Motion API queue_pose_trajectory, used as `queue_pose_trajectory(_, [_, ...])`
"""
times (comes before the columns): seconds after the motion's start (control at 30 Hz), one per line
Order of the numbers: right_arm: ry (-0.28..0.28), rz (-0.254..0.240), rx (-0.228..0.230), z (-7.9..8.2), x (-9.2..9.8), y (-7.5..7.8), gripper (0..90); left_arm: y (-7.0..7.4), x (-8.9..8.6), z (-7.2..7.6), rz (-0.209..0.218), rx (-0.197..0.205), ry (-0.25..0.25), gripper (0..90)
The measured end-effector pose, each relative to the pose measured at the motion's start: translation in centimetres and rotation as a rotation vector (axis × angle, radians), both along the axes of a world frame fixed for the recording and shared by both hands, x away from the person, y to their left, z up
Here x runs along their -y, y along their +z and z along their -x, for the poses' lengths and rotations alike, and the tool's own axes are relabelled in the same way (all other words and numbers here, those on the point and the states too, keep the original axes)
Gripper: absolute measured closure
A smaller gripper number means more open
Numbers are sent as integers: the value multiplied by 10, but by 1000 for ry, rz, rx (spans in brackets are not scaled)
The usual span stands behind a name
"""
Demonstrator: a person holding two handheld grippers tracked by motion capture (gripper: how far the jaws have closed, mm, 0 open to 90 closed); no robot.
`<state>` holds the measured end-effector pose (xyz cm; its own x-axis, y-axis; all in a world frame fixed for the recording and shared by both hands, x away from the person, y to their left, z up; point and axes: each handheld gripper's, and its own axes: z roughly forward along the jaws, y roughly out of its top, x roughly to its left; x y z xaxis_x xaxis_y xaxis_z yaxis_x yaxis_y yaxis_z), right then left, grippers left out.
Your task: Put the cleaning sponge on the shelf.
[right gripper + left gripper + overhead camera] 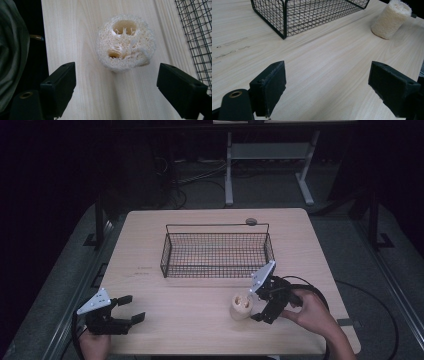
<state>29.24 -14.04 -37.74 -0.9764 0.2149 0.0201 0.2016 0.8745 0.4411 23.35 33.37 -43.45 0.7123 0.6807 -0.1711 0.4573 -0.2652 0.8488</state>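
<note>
I take the wire basket (216, 251) as landmark, sitting on the counter (150, 320) toward its far middle. The loofah piece (241, 306) stands upright on the counter nearer me than the basket, off its right front corner. Right tool (256, 305) sits just right of the loofah. Left tool (131, 308) lies well left and forward of the basket, near the counter's front edge.

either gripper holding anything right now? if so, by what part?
Nothing held. Left gripper open over bare table; right gripper open, the loofah ahead of its jaws, untouched.
</note>
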Motion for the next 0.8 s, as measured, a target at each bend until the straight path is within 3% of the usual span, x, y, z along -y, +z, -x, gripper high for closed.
queue_pose_trajectory(0.8, [38,19,19,-3,-22,-3,160,1,0,0,0,3,-1,134])
